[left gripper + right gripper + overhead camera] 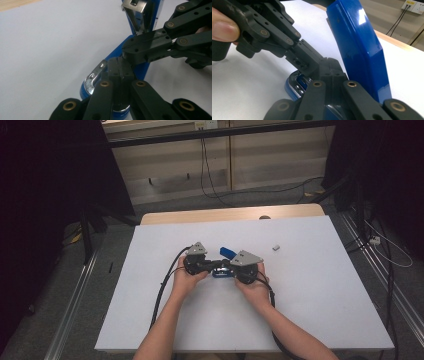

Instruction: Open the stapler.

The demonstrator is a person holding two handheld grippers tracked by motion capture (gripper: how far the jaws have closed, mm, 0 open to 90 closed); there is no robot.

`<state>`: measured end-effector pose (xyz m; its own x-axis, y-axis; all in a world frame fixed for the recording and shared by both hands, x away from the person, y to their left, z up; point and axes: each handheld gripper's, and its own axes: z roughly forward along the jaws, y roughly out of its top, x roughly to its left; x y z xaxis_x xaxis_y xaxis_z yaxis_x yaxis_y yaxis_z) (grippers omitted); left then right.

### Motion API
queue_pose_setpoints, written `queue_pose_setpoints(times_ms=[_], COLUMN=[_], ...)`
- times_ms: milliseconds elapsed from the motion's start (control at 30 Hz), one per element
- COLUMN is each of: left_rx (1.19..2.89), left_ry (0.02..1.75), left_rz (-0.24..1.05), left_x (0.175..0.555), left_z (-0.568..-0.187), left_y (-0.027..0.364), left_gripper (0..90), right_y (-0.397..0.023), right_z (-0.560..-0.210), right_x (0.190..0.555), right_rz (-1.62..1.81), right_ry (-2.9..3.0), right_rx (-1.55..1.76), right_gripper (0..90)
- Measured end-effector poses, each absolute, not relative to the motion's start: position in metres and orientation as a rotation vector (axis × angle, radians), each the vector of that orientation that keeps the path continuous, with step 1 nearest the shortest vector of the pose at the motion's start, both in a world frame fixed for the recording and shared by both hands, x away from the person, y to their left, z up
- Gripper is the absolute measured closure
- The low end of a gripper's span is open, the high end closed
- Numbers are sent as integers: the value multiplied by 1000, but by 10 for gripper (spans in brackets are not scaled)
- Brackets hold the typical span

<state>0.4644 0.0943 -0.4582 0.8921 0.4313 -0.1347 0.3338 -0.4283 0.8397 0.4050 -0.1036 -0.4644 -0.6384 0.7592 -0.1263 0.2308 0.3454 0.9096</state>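
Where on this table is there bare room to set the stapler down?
The white table is bare nearly everywhere: the left side, the near right corner, and the far strip by the wooden edge. It is crowded only at centre, where both tools meet on the blue stapler, and a small white piece lies right of it.

— What sort of place is this?
— A lab or recording bay — black curtains [45,180], loose cables [210,175] on the floor, metal rails [75,295] flanking a bare white worktop [320,285].
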Motion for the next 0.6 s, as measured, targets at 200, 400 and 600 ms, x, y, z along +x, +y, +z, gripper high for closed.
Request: queue_pose_setpoints(times_ms=[200,400,600], left_rx=[2068,2074,2087], left_ry=[537,543,538], left_rz=[153,155,161], left_x=[461,460,460], left_z=[-457,-457,-455], left_y=[92,91,91], left_gripper=[900,900,900], right_y=[-103,-104,-109], right_z=[-464,-462,-459], right_x=[404,401,399], right_rz=[1268,1240,1230], right_ry=[2061,2040,1996], right_rx=[869,868,883], right_gripper=[900,900,900])
